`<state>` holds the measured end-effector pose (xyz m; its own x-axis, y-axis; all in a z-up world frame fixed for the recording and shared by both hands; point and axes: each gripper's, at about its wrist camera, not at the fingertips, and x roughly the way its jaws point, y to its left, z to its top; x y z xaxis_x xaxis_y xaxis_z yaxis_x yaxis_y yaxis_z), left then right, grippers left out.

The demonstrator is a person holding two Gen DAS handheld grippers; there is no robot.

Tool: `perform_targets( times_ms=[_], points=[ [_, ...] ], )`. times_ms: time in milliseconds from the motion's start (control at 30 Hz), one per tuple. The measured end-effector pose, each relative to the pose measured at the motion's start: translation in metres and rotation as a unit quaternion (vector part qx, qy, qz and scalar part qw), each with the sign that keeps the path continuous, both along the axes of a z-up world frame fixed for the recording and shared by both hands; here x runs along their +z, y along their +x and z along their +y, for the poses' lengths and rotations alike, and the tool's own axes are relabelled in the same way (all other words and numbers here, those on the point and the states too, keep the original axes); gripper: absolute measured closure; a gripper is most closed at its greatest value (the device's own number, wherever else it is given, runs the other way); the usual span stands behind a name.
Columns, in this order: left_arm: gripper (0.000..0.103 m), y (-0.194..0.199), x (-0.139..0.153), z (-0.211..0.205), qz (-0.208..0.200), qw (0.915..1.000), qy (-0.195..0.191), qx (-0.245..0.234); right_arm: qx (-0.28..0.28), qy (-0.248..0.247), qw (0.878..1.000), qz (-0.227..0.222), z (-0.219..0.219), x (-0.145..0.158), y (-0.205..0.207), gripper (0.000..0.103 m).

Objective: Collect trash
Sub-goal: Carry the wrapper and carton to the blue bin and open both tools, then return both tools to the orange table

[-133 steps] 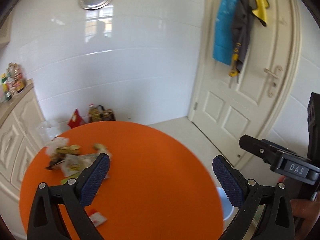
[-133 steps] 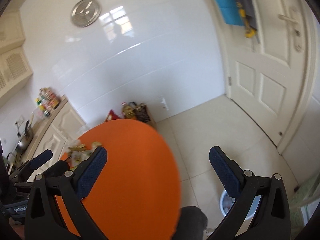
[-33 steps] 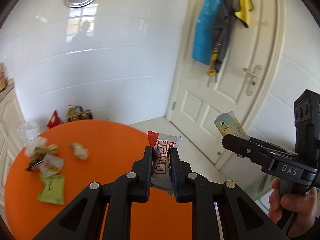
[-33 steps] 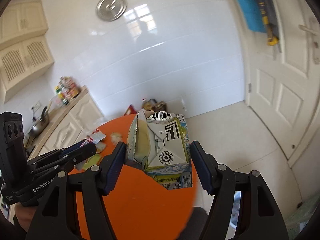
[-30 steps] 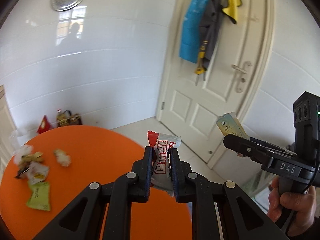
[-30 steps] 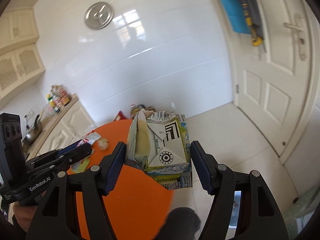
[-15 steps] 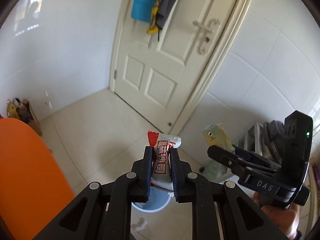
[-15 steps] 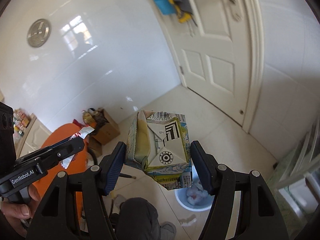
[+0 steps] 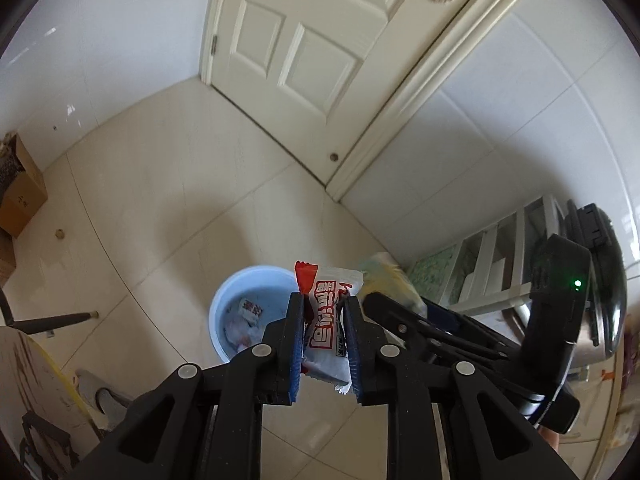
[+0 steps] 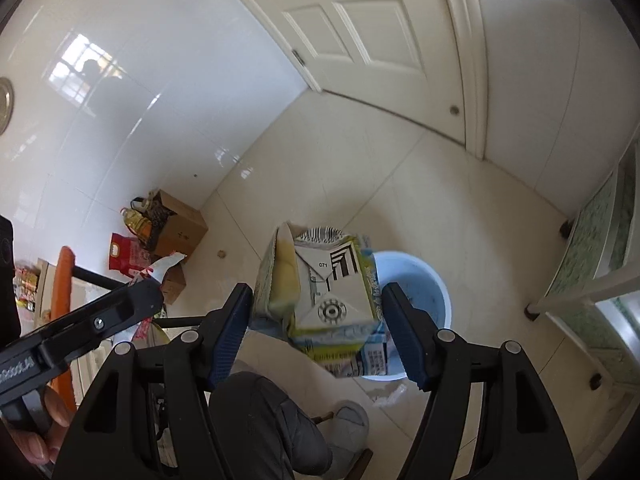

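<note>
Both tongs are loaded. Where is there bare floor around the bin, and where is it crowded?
Bare tile lies between the blue bin and the door. Crowded: cardboard boxes along the wall, white rack on the bin's other side, and a slippered foot beside it.

The blue bin [image 10: 416, 280] is partly hidden behind the carton [image 10: 320, 296] in the right wrist view, its contents there unreadable, while in the left wrist view the carton shows only as a blurred scrap behind the wrapper [image 9: 328, 320], whose print is too small to read.
</note>
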<state>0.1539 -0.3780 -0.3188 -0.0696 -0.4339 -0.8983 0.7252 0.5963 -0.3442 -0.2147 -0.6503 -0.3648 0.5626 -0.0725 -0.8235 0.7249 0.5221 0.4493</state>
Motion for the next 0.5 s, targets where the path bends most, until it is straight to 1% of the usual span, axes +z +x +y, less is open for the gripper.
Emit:
perform_targets(
  times_ms=[67,100,133,200,267,300,333,400,433,500],
  points=[
    [0.083,0.004,-0.017,-0.013,0.007,0.9998,0.017,0.005,-0.007,0.025,1.000,0.005,-0.008,-0.019,0.001,0.013],
    [0.075,0.010,-0.023,-0.018,0.011,0.9996,0.024,0.005,-0.011,0.031,0.999,0.013,-0.009,-0.026,0.002,0.010],
    [0.060,0.011,-0.028,-0.022,0.015,0.9994,0.032,0.004,-0.014,0.037,0.999,0.020,-0.011,-0.034,0.002,0.009],
    [0.044,0.019,-0.035,-0.027,0.008,0.9988,0.048,0.007,-0.022,0.046,0.998,0.024,-0.012,-0.042,-0.001,0.009],
    [0.041,0.020,-0.033,-0.029,-0.004,0.9986,0.052,0.008,-0.034,0.042,0.998,0.023,-0.012,-0.040,-0.007,0.002],
    [0.035,0.023,-0.032,-0.029,-0.010,0.9983,0.057,0.008,-0.039,0.038,0.998,0.022,-0.011,-0.038,-0.010,0.001],
    [0.031,0.025,-0.031,-0.030,-0.017,0.9980,0.059,0.010,-0.043,0.035,0.998,0.021,-0.010,-0.036,-0.013,0.000],
    [0.028,0.031,-0.023,-0.027,-0.036,0.9973,0.062,0.015,-0.048,0.026,0.998,0.024,-0.009,-0.031,-0.015,0.000],
    [0.024,0.033,-0.020,-0.026,-0.048,0.9967,0.064,0.017,-0.052,0.020,0.998,0.025,-0.008,-0.027,-0.016,0.000],
    [0.021,0.041,-0.010,-0.025,-0.071,0.9950,0.066,0.021,-0.058,0.013,0.998,0.022,-0.007,-0.018,-0.018,0.000]
  ],
)
